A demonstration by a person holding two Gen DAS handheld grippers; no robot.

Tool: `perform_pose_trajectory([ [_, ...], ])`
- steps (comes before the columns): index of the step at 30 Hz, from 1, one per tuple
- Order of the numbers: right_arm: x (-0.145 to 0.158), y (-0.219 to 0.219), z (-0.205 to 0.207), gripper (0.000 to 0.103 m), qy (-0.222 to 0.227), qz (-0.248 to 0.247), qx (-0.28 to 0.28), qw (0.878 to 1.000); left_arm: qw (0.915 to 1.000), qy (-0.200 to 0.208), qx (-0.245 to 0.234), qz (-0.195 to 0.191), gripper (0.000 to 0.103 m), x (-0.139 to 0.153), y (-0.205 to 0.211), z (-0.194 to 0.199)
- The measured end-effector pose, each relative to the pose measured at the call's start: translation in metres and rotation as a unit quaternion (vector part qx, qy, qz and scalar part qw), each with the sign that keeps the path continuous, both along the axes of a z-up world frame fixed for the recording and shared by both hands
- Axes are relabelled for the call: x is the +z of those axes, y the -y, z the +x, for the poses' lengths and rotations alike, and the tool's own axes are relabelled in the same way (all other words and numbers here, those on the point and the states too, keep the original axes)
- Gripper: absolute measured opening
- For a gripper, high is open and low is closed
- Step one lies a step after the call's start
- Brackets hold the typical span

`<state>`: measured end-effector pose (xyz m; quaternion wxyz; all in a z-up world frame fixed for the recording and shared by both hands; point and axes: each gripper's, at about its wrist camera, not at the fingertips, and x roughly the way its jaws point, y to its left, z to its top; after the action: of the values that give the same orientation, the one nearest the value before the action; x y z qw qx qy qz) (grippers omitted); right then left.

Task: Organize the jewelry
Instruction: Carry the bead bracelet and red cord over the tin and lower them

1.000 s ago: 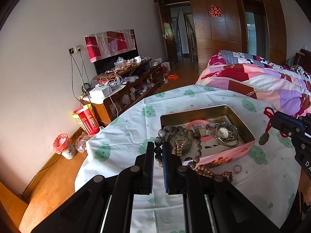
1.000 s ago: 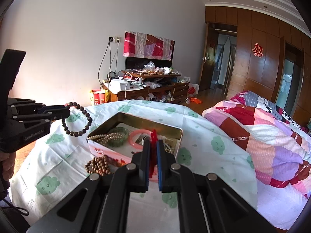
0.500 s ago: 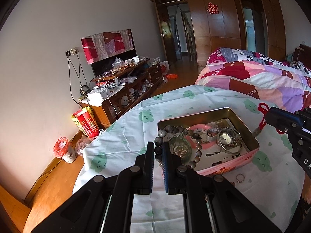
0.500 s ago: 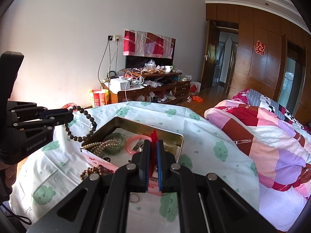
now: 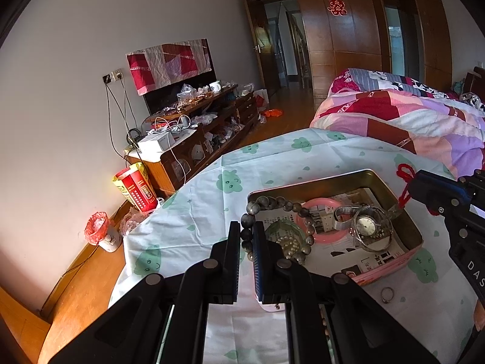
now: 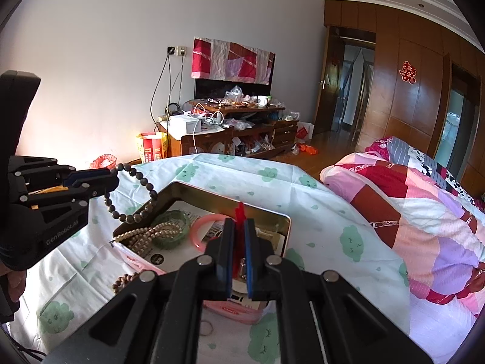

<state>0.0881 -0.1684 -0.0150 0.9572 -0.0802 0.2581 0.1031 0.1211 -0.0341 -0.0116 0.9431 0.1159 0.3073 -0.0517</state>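
My left gripper (image 5: 246,233) is shut on a dark bead bracelet (image 5: 274,201), which hangs over the near-left corner of the open tin box (image 5: 333,179). My right gripper (image 6: 239,227) is shut on a red cord (image 6: 240,212); its pendant (image 5: 394,209) dangles over the tin's right side. Inside the tin lie a pink bangle (image 5: 321,202), a wristwatch (image 5: 366,223), a green bangle (image 6: 171,230) and a pale bead strand (image 6: 142,236). In the right wrist view the left gripper (image 6: 100,179) holds the bracelet (image 6: 145,188) above the tin's rim (image 6: 230,203).
A ring (image 5: 387,294) and a brown bead bracelet (image 6: 122,282) lie on the green-patterned cloth (image 5: 197,218) in front of the tin. A quilted bed (image 6: 409,200) borders the right; the table edge drops to the wooden floor (image 5: 78,279) on the left.
Both grippers have moved in over the tin. The bead bracelet now hangs above its near-left corner and the red-cord pendant above its right side, both still gripped.
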Motion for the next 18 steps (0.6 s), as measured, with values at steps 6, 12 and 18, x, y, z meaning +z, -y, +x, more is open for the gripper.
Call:
perform_pose_trajectory([
  [6,-0.005,-0.004,0.014,0.008,-0.009,-0.004,-0.002,1.000,1.0000,-0.005,0.001,0.005,0.007,-0.004,0.003,0.010],
  [12,-0.009,-0.009,0.026,0.008,-0.017,-0.008,-0.005,1.000,0.9999,-0.004,0.002,0.009,0.007,-0.006,0.007,0.015],
  [18,-0.014,-0.013,0.037,0.008,-0.028,-0.013,-0.007,0.999,0.9998,-0.008,0.004,0.016,0.007,-0.012,0.007,0.027],
])
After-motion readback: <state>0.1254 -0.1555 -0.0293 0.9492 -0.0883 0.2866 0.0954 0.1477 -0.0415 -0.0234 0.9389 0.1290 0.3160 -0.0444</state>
